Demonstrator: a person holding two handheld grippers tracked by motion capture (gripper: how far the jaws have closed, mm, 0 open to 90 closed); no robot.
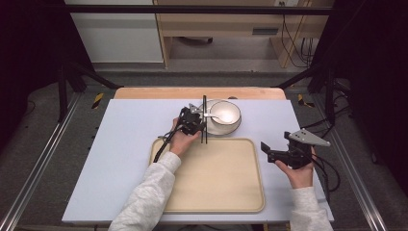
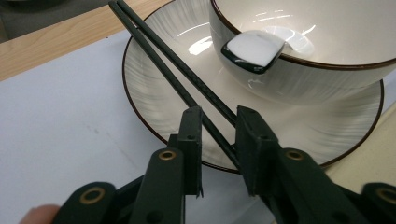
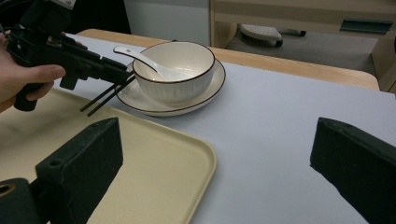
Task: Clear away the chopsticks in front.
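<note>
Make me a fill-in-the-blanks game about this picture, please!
1. The left gripper holds two black ____ between its fingers.
2. The white ceramic spoon rests inside the white ____.
3. The brown-rimmed white plate sits beyond the beige plastic ____.
4. The right gripper is ____, holding nothing.

Missing words: chopsticks; bowl; tray; open

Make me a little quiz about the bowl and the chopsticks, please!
1. True or false: the spoon sits inside the bowl.
2. What lies between the left gripper's jaws? A) spoon B) chopsticks C) nothing
3. Fill in: the bowl stands on a ____.

Key: 1 true. 2 B; the pictures cannot show how tightly the jaws press. 3 plate. Bonus: the right gripper is open and holds nothing, above the tray's edge.
</note>
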